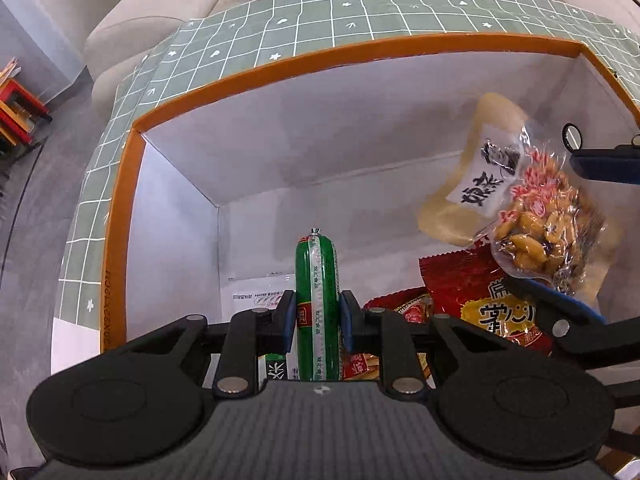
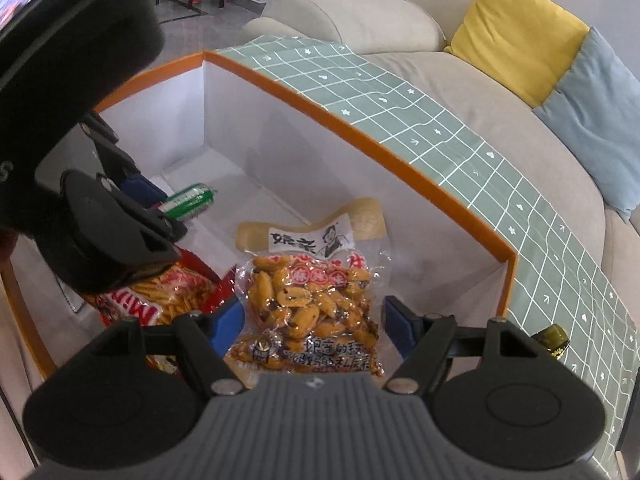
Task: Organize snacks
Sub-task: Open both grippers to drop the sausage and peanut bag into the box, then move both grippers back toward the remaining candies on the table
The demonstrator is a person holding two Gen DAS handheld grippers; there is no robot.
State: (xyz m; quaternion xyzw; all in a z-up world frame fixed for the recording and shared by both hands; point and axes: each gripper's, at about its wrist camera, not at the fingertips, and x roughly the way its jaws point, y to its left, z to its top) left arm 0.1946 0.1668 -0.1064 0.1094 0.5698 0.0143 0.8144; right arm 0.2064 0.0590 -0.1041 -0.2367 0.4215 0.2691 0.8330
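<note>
My left gripper [image 1: 318, 314] is shut on a green sausage stick [image 1: 317, 280] and holds it inside the orange-rimmed white box [image 1: 248, 76], near its left corner. The sausage also shows in the right wrist view [image 2: 192, 200]. My right gripper [image 2: 314, 320] is open, its blue pads either side of a clear bag of yellow beans [image 2: 308, 300] that lies in the box; I cannot tell if they touch it. The bean bag [image 1: 540, 224] rests over a red snack packet [image 1: 480, 300] and next to a red packet of sticks [image 2: 160, 296].
The box stands on a green grid-patterned cloth [image 2: 460, 136] beside a beige sofa [image 2: 360, 20] with a yellow cushion [image 2: 516, 28] and a blue one [image 2: 596, 120]. A small dark wrapped item [image 2: 554, 340] lies on the cloth at the right. Red and yellow stools [image 1: 16, 108] stand far left.
</note>
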